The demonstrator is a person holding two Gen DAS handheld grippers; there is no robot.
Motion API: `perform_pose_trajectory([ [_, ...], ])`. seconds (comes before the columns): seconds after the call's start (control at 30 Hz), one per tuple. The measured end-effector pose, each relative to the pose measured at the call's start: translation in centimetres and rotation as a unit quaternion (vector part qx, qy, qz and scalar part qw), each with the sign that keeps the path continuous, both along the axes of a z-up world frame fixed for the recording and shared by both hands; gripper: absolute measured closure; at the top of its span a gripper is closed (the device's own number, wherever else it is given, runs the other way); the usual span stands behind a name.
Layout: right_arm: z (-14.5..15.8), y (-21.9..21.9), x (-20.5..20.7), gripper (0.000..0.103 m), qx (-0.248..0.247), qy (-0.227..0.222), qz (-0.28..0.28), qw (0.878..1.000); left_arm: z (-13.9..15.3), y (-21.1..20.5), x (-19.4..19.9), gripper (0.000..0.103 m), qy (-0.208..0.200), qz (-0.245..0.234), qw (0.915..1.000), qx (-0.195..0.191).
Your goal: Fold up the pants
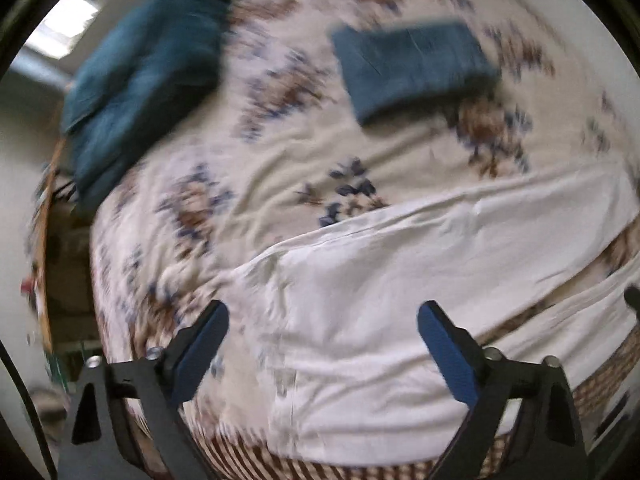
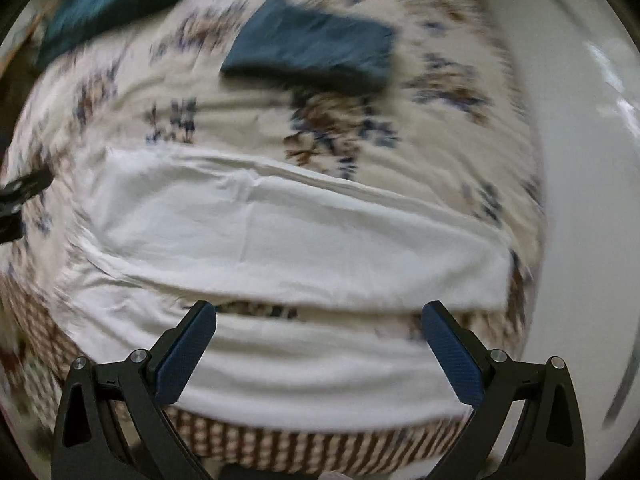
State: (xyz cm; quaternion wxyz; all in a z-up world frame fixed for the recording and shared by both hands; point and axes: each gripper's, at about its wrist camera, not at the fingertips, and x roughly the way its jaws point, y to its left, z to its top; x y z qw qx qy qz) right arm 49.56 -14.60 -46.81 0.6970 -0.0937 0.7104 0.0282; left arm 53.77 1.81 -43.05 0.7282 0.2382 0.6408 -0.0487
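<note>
Pants: white pants [image 1: 360,280] lie spread flat on a bed, filling the lower centre and right of the left wrist view; in the right wrist view [image 2: 280,240] they stretch across the middle of the frame, two legs side by side with a thin gap between them.

Left tool: the left tool [image 1: 324,320] sits at the bottom of its frame, above the waist end of the pants, its two blue-padded fingers [image 1: 200,352] spread wide with nothing between them.

Right tool: the right tool [image 2: 320,320] is at the bottom of its frame, over the nearer leg, fingers equally wide apart and holding nothing (whether either tool touches the cloth cannot be told).

Pose: both tools point forward and down across the bed; both views are blurred.

Bed: the floral bedsheet [image 1: 280,152] in cream, brown and blue lies under the pants, with a checked border [image 2: 280,448] along the lower frame edge.

Surroundings: a folded dark teal garment [image 1: 416,68] lies in the upper centre, well apart from the pants; a larger teal pile [image 1: 140,80] sits at upper left. Neither lies between the tools and the pants.
</note>
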Motion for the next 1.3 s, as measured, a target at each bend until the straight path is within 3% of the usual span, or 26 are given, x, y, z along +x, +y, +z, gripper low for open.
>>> perform_pose_trajectory([
  [0.13, -11.3, 1.4, 6.4, 0.002, -0.02, 0.073, 0.064, 0.995, -9.9, -1.7, 4.3, 0.02, 0.079, -0.075, 0.9938, 0.021],
  [0.23, -18.2, 1.8, 9.4, 0.004, -0.029, 0.129, 0.1, 0.986, -16.4, -3.2, 6.0, 0.021, 0.135, -0.141, 0.9799, 0.041],
  [0.4, -26.4, 2.8, 11.7, 0.005, -0.03, 0.188, 0.186, 0.964, -22.4, -4.2, 7.9, 0.021, 0.226, -0.194, 0.954, 0.034],
  [0.47, -28.4, 3.0, 12.1, 0.016, -0.009, 0.21, 0.219, 0.953, -22.9, -4.2, 8.5, 0.021, 0.246, -0.199, 0.9484, 0.018],
  [0.5, -28.9, 3.1, 12.2, 0.022, 0.007, 0.219, 0.227, 0.949, -22.4, -4.1, 8.8, 0.025, 0.247, -0.199, 0.9483, 0.003],
  [0.53, -29.1, 3.1, 12.2, 0.035, 0.026, 0.226, 0.235, 0.945, -21.9, -4.0, 8.9, 0.029, 0.244, -0.203, 0.9482, -0.007],
  [0.6, -28.8, 3.0, 12.3, 0.055, 0.038, 0.217, 0.245, 0.944, -20.4, -3.7, 8.9, 0.062, 0.242, -0.207, 0.9476, -0.026],
  [0.63, -28.4, 2.7, 12.2, 0.074, 0.044, 0.207, 0.247, 0.946, -19.2, -3.5, 8.9, 0.071, 0.235, -0.207, 0.9493, -0.028],
  [0.67, -27.9, 2.4, 12.2, 0.083, 0.049, 0.199, 0.244, 0.948, -18.1, -3.3, 9.0, 0.086, 0.226, -0.204, 0.9521, -0.026],
  [0.7, -27.4, 2.0, 12.1, 0.084, 0.053, 0.191, 0.237, 0.951, -17.2, -3.1, 9.0, 0.093, 0.219, -0.205, 0.9535, -0.03],
  [0.97, -22.1, -0.9, 9.1, 0.09, 0.098, 0.115, 0.19, 0.97, -7.1, 0.0, 7.4, 0.097, 0.129, -0.148, 0.9784, -0.066],
  [1.07, -19.6, -1.7, 6.3, 0.091, 0.098, 0.096, 0.164, 0.977, -2.1, 1.8, 5.2, 0.097, 0.098, -0.1, 0.9855, -0.096],
  [1.13, -18.1, -2.1, 3.4, 0.091, 0.104, 0.082, 0.146, 0.98, 1.7, 3.5, 2.5, 0.098, 0.08, -0.061, 0.9874, -0.123],
  [1.17, -16.0, -3.3, 1.8, 0.091, 0.11, 0.082, 0.138, 0.981, 3.2, 4.5, 0.8, 0.098, 0.072, -0.037, 0.9875, -0.136],
  [1.27, -13.4, -2.0, -4.1, 0.091, 0.122, 0.086, 0.107, 0.983, 4.4, 7.6, -6.3, 0.098, 0.081, 0.035, 0.9821, -0.166],
  [1.3, -13.1, -1.2, -6.0, 0.091, 0.121, 0.088, 0.098, 0.984, 3.7, 9.0, -8.0, 0.098, 0.09, 0.053, 0.9794, -0.173],
])
